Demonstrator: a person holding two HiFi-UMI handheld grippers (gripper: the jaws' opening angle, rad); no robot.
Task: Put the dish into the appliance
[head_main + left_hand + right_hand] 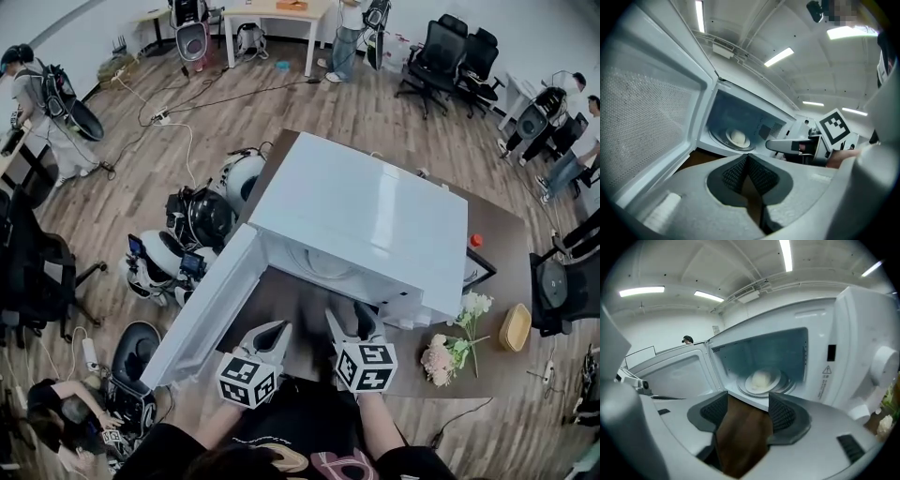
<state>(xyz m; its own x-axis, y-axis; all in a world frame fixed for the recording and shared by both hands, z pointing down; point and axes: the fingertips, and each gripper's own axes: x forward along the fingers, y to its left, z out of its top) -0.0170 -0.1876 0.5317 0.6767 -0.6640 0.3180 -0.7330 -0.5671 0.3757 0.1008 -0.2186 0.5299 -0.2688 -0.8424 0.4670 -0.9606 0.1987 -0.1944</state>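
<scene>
1. Microwave (366, 220): white, boxy, glossy flat top. Standing on a dark brown table (511, 253).
2. Door (211, 305): swung wide to the left, inner panel speckled with fine mesh dots, white frame around it.
3. Dish (761, 380): round, shallow, pale. Inside the microwave, centred on the ringed glass turntable (787, 384). Carrying a smooth, whitish, dome-shaped lump.
4. Left gripper (746, 157): clenched, dark cross-ribbed pads meeting at the tips, nothing between. Shell matt light grey, rounded. Held low in front of the opening, well short of the dish.
5. Right gripper (747, 401): released, ribbed pads apart, only brown tabletop showing in the gap. Tips just before the microwave's lower lip; dish beyond, untouched.
6. Cube (247, 380) on each gripper: white faces with black square markers.
7. On the table, right of the microwave: flowers (448, 352), pale pink and cream heads on green stems, lying flat; just beyond them a tan oval bowl (515, 327).
8. Floor (281, 103): wood-grain planks.
</scene>
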